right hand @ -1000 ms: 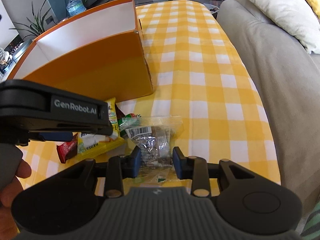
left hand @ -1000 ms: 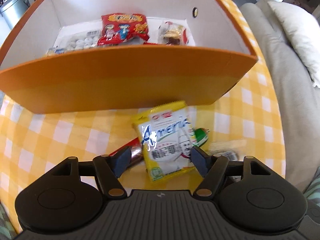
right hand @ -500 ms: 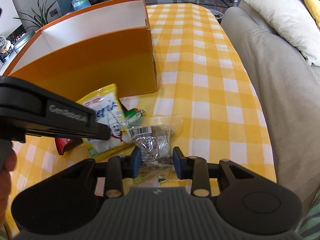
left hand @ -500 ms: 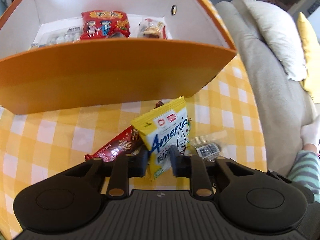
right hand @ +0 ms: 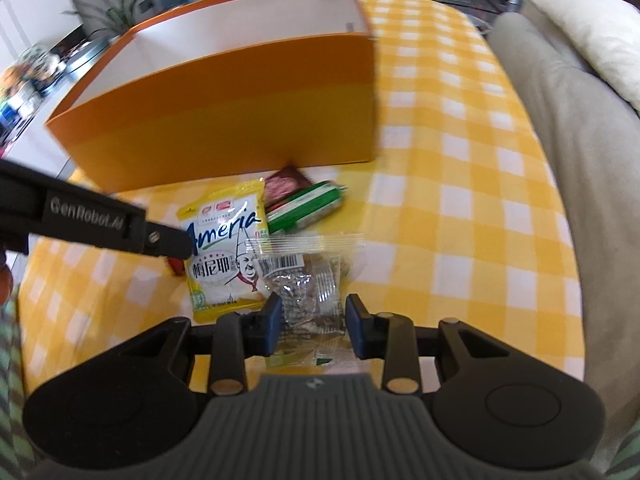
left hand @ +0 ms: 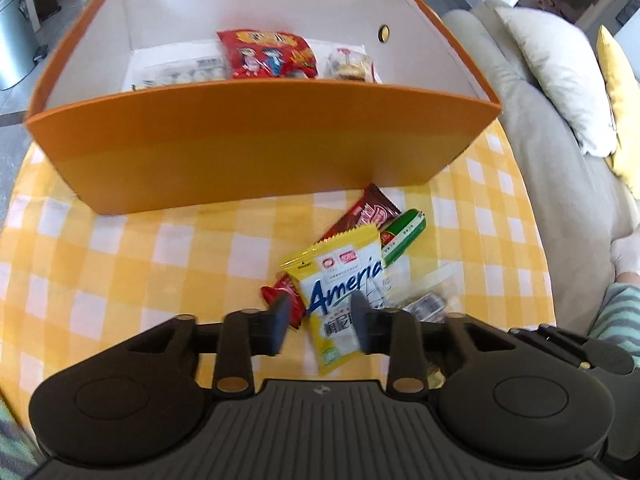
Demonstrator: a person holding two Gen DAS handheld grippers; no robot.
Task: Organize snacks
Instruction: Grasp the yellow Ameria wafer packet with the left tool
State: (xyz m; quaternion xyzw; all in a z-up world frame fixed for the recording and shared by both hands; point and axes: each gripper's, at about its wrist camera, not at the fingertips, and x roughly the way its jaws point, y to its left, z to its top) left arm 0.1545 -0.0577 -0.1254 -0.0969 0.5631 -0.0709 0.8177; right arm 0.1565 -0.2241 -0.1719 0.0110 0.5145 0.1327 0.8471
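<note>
The left gripper has just been opening, its jaws apart around one yellow-and-white foil snack packet lying on the yellow-checked tablecloth; the right gripper is clamped on one clear plastic bag of wrapped sweets. Beyond the packet lie one dark red bar wrapper and one green-and-white stick pack. Farthest stands one orange cardboard box holding three snacks: one red bag, one clear pastry wrap, one clear tray pack.
</note>
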